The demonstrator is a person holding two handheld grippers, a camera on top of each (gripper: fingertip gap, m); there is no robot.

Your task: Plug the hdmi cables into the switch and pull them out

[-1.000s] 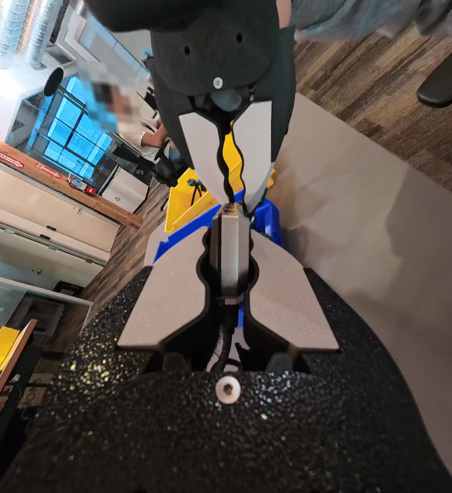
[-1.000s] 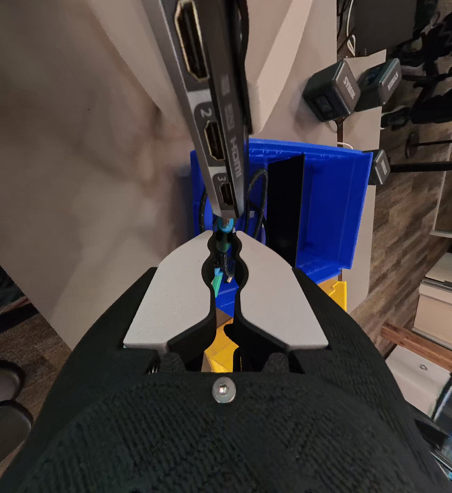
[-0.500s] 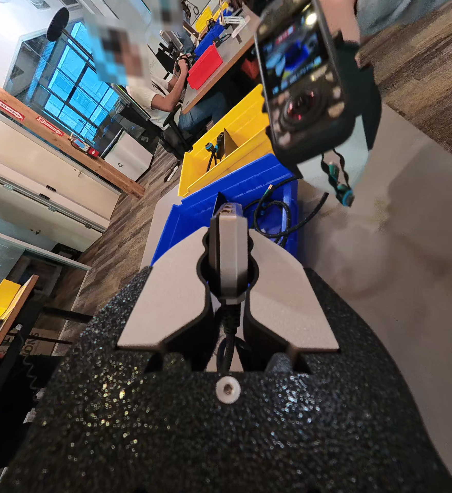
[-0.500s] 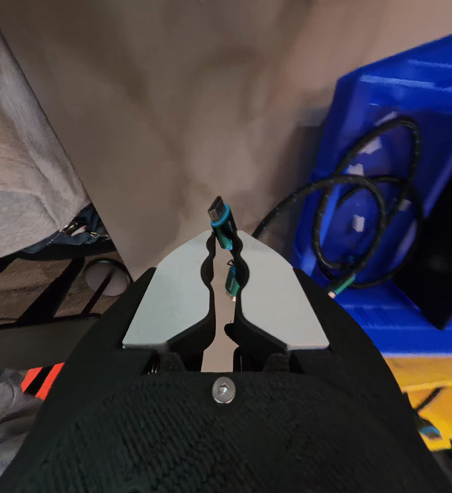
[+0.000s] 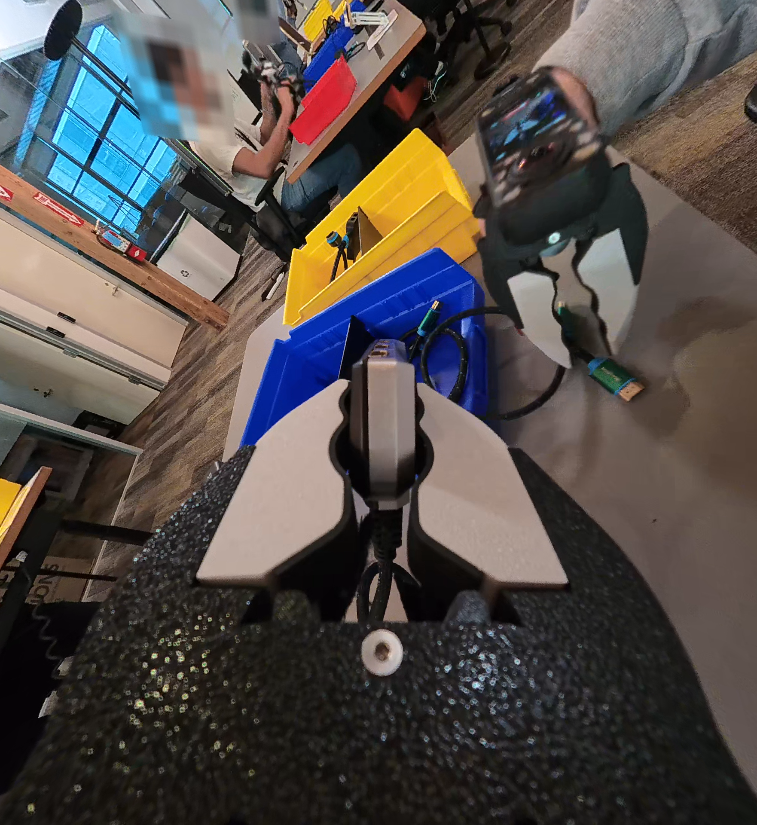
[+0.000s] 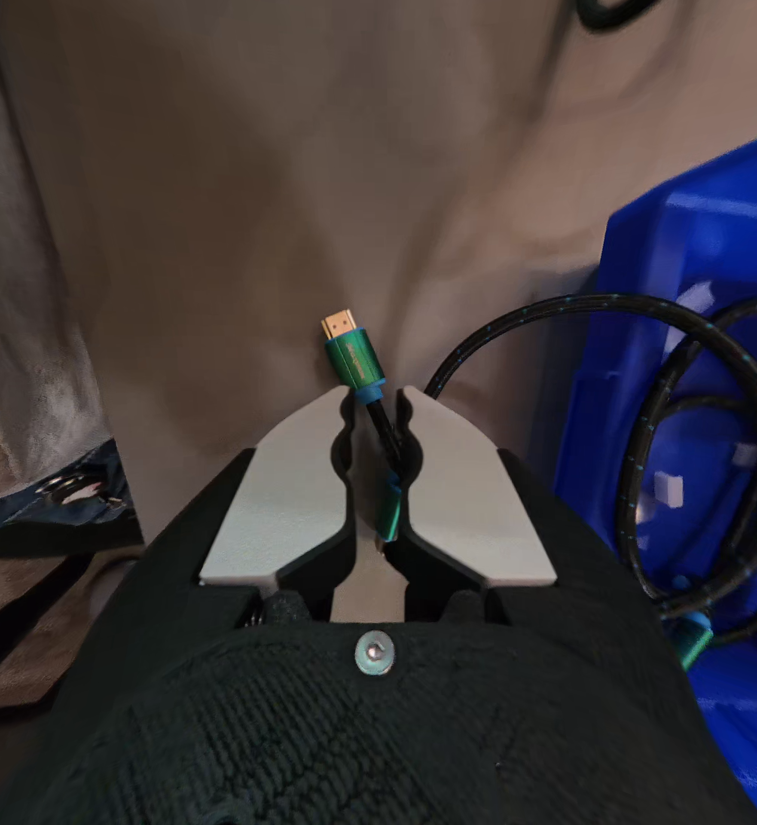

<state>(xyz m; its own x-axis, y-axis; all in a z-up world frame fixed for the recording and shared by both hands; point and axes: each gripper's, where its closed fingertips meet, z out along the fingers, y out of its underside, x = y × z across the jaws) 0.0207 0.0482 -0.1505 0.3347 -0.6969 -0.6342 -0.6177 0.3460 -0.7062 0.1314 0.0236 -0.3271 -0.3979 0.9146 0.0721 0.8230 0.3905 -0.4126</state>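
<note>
Grey metal fills the left tongs (image 5: pixel 382 393): we record both fingers pressed on a slim hub (image 5: pixel 383 424) with ports on its far end, its black lead trailing back between them. The hub hangs above the blue bin (image 5: pixel 368 321), which holds coiled black cable (image 5: pixel 448 357). The right tongs (image 6: pixel 373 393) stand narrowly apart; the cable's green plug (image 6: pixel 353 357) lies on the beige worktop (image 6: pixel 234 201) just past the tips, unclamped. We note a yellow bin (image 5: pixel 394 214) behind.
</note>
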